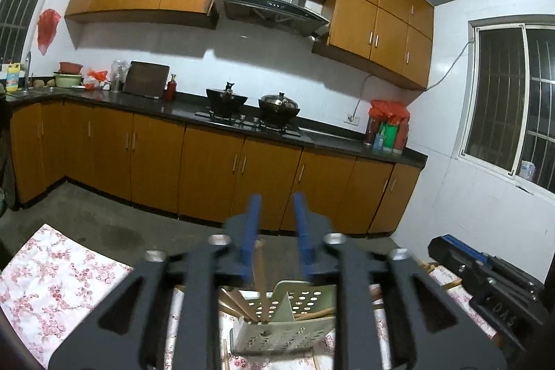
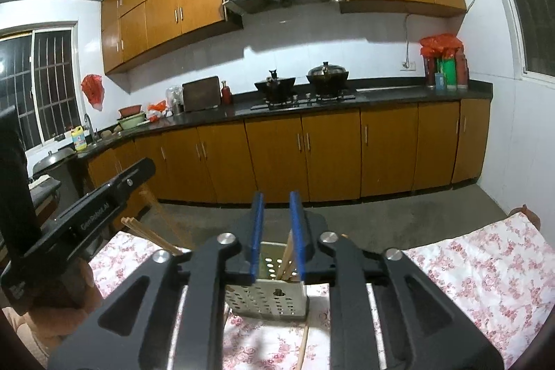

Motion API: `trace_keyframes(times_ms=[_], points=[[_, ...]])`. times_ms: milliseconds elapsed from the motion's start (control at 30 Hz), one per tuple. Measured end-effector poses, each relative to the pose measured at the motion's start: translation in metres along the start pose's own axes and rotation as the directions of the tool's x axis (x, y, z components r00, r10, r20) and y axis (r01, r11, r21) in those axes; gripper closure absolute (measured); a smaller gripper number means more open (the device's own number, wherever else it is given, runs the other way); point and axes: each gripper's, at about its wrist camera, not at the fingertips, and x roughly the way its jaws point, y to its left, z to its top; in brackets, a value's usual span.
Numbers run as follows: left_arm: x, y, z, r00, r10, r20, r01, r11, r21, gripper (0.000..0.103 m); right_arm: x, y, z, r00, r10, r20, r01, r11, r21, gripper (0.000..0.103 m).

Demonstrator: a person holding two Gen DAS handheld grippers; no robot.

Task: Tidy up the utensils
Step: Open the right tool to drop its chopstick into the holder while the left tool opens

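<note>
A pale perforated utensil holder [image 1: 288,311] [image 2: 267,293] stands on the floral-clothed table [image 1: 52,283] [image 2: 468,266], just below both grippers. Several wooden chopsticks [image 2: 286,257] stand in it. In the left wrist view, one chopstick [image 1: 259,269] rises from the holder beside the inner face of the left blue finger, with a clear gap to the other finger. My left gripper [image 1: 277,196] is open. My right gripper [image 2: 276,195] is slightly open above the holder, with chopstick tops near its right finger [image 2: 296,231] and no pad pressing on them.
Loose chopsticks [image 2: 303,345] lie on the cloth in front of the holder, and others [image 2: 149,234] stick out at the left. The other gripper's black housing [image 2: 93,214] [image 1: 485,273] is close beside each view. Kitchen cabinets [image 1: 208,169] and floor lie beyond the table edge.
</note>
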Motion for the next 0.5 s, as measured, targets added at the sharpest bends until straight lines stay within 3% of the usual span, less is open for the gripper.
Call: trace_keyframes(times_ms=[300,367,500], points=[[-0.04,0.004,0.011,0.999,-0.017,0.039,0.017,1.0,-0.011,0.065,-0.049,-0.032,-0.005,0.994,-0.091,0.054,0.088,0.995,0.051,0.074],[-0.057,0.012,0.004,1.0,-0.004,0.03,0.004,1.0,-0.012,0.064,-0.054,-0.046,-0.015,0.991,-0.127,0.033,0.125,0.99,0.071,0.072],[-0.076,0.029,-0.019,0.999,0.043,-0.016,-0.043,0.999,-0.011,0.058,-0.042,-0.079,-0.056,0.975,-0.194,-0.111,0.207,0.971,0.116,0.072]])
